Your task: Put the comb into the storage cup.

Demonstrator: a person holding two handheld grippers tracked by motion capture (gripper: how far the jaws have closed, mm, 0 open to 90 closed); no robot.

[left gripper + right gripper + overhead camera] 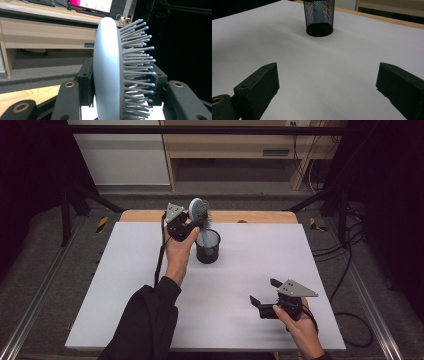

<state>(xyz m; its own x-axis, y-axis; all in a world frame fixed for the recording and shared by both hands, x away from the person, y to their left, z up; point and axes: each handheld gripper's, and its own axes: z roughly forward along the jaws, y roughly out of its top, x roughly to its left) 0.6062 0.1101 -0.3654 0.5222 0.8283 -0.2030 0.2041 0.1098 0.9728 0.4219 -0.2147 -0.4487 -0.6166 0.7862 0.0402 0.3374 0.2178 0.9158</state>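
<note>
The left gripper (192, 226) pinches the brush (199, 210) by its head, one jaw on the smooth back, one on the bristles. The brush stands nearly upright – head up, handle down inside the mesh cup (208, 246) directly below, so the coming move runs along that vertical axis. The left forearm reaches far forward; the right gripper (263, 298) rests near the table (125, 285) edge, jaws spread – well apart from the cup

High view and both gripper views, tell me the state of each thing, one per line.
Pale blue plastic hairbrush: upright, handle down in the cup, head clamped.
Black wire-mesh cup: upright on the white table.
Left gripper: shut on the brush head.
Right gripper: open, holding nothing.
</note>
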